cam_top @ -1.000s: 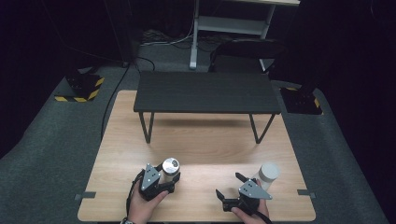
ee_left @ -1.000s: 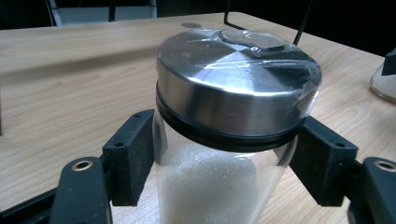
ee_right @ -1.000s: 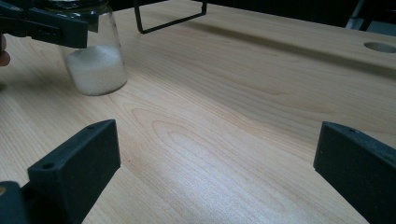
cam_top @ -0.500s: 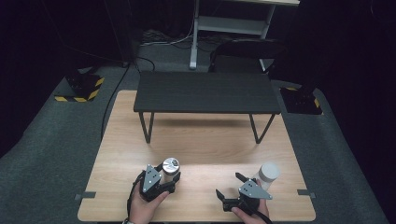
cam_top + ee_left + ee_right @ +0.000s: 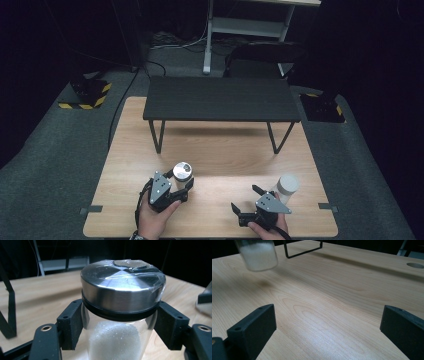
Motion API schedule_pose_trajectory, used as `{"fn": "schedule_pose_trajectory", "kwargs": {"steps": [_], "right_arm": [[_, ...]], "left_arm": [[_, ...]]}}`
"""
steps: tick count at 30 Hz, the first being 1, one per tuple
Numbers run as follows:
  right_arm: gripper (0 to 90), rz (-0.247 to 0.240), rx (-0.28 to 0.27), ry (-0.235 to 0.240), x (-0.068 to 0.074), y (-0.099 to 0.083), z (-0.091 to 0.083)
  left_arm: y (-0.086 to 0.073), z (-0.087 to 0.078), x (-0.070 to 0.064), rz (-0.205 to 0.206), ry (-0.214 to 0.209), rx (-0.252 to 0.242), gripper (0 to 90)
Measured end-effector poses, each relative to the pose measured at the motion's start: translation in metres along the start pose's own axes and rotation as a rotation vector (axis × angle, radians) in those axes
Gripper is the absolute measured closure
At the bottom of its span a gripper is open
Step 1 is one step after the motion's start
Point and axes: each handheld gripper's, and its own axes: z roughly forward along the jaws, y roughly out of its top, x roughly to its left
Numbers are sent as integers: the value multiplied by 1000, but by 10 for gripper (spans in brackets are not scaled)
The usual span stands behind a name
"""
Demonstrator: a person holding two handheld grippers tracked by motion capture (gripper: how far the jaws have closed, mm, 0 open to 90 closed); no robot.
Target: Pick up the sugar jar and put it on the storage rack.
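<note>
A glass jar (image 5: 182, 171) with a steel lid stands between the jaws of my left gripper (image 5: 181, 181) near the table's front left. In the left gripper view the jar (image 5: 120, 315) holds white granules, clear film covers its lid, and both pads (image 5: 71, 323) press just under the lid. My left gripper (image 5: 120, 326) is shut on it. From the right gripper view this jar (image 5: 258, 255) hangs slightly above its shadow on the wood. My right gripper (image 5: 244, 197) is open at the front right, with bare table between its jaws (image 5: 327, 322). A white-topped jar (image 5: 288, 184) stands just right of it.
A low black bench (image 5: 220, 97) on thin metal legs stands across the far half of the wooden table (image 5: 215, 150). One of its legs (image 5: 302, 251) shows in the right gripper view. Grey carpet and dark floor surround the table.
The steel-lidded jar and my left gripper have shifted slightly upward in the high view. The right gripper and the white-topped jar have not moved.
</note>
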Motion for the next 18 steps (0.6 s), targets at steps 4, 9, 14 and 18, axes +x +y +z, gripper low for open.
{"fn": "schedule_pose_trajectory", "kwargs": {"steps": [4, 9, 14, 18], "right_arm": [[3, 4, -1, -3, 0, 0, 0], [3, 3, 0, 2, -1, 0, 0], [3, 8, 2, 4, -2, 0, 0], [3, 6, 0, 4, -1, 0, 0]], "left_arm": [[13, 0, -3, 3, 6, -9, 303], [28, 0, -5, 7, 17, -27, 303], [42, 1, -5, 12, 28, -38, 303], [51, 2, -3, 18, 32, -44, 303]]}}
